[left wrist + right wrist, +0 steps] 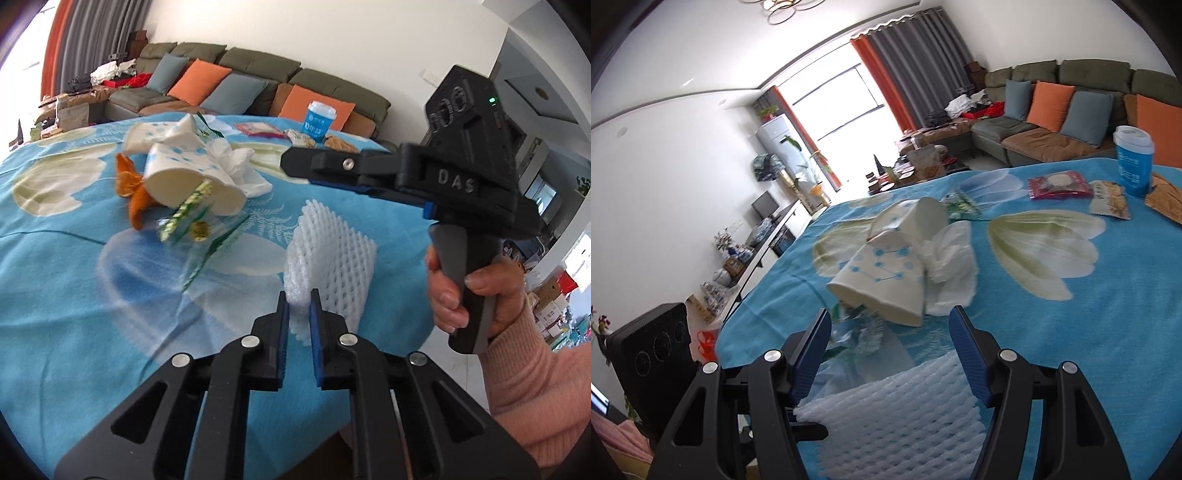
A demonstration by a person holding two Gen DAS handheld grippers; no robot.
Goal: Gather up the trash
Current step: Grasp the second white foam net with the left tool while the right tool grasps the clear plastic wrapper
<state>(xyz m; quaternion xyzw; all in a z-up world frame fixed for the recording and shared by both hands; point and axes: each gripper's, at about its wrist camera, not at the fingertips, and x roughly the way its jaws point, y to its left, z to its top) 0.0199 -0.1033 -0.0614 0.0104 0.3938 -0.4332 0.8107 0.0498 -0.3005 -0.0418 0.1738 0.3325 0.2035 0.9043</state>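
Note:
My left gripper (298, 300) is shut on the near edge of a white foam fruit net (332, 254) and holds it over the blue flowered tablecloth (74, 295). The net also shows in the right wrist view (897, 417), below my right gripper (890, 317), which is open and empty above it. The right gripper (286, 160) hovers at the right in the left wrist view. A trash pile lies ahead: crushed paper cups (188, 173) (882, 273), white tissue (240, 162) (951, 262), orange peel (133, 192) and a clear green-printed wrapper (199, 229) (864, 332).
At the table's far side stand a blue cup with a white lid (319, 122) (1134, 158), a red snack packet (1058, 184) and other snack wrappers (1110, 203). A sofa with cushions (1071, 107) lies behind the table. The table edge (757, 288) drops off at left.

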